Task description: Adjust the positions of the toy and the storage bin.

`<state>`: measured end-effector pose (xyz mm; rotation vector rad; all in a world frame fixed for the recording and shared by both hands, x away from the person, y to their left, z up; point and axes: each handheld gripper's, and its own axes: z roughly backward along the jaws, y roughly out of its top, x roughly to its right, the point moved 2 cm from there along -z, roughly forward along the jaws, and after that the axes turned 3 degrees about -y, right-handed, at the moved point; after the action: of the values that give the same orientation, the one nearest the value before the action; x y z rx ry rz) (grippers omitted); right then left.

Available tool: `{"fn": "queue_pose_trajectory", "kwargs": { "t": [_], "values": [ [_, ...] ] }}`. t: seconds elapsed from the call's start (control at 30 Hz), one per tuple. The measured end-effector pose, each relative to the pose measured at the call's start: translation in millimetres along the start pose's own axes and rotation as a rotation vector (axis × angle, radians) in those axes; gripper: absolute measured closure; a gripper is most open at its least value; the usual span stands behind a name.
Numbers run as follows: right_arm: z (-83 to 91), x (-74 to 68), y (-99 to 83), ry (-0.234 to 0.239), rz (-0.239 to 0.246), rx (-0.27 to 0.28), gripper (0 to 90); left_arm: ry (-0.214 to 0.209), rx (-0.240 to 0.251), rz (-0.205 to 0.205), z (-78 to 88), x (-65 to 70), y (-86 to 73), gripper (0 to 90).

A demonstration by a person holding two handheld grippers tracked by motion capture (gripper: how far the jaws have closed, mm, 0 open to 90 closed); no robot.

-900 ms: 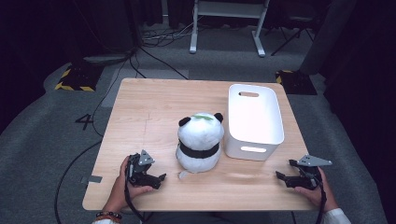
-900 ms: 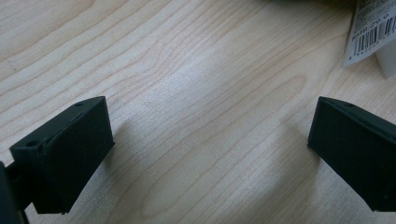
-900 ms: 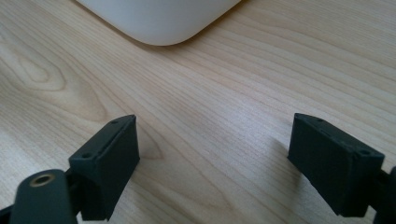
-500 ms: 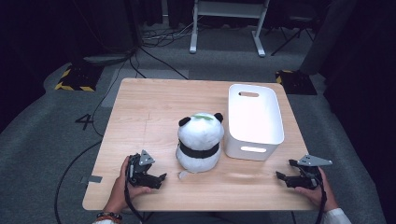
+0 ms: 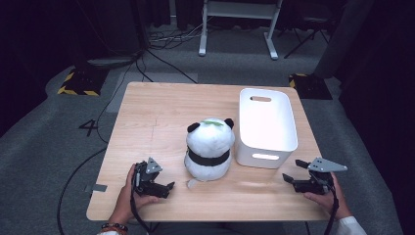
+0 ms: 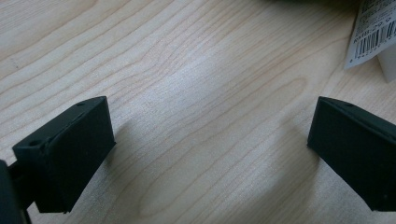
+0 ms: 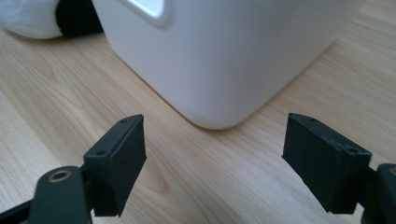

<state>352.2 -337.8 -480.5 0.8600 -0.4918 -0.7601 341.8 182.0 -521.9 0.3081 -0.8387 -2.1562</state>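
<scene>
The panda plush point(image 5: 209, 148) sits upright near the middle of the worktop point(image 5: 156, 117), its side touching or just beside the white bin point(image 5: 266, 126), which looks empty. The left claw point(image 5: 166, 188) rests just left of the plush's base, released with nothing between its jaws, and is the nearer one. The right claw point(image 5: 293, 171), also released and empty, lies beside the bin's near right corner, farther from the plush.

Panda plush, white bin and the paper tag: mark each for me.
panda plush point(image 5: 209, 147), high view, on its white back above the black band.
white bin point(image 5: 266, 160), high view, on its near outer wall.
paper tag point(image 6: 373, 32), left gripper view, on the barcode area.
</scene>
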Motion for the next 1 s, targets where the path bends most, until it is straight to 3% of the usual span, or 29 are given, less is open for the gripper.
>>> {"fn": "queue_pose_trajectory", "kwargs": {
  "t": [0.3,0.83,0.93,1.0],
  "values": [
    [-4.7,-8.3,15.4,-0.001,0.009,0.044,22.8,0.000,0.000,0.000,0.0,0.0,0.0,0.5],
    [-20.2,2.5,24.8,-0.018,-0.001,0.042,19.7,0.011,0.004,0.013,-0.1,3.7,0.3,1.2],
    [-22.9,4.5,24.0,-0.011,-0.013,0.038,19.8,0.000,0.004,0.012,1.3,7.4,2.2,9.6],
    [-24.1,4.1,22.4,-0.009,-0.012,0.030,20.0,0.006,-0.008,0.006,1.3,7.8,4.5,10.3]
  ]
}}
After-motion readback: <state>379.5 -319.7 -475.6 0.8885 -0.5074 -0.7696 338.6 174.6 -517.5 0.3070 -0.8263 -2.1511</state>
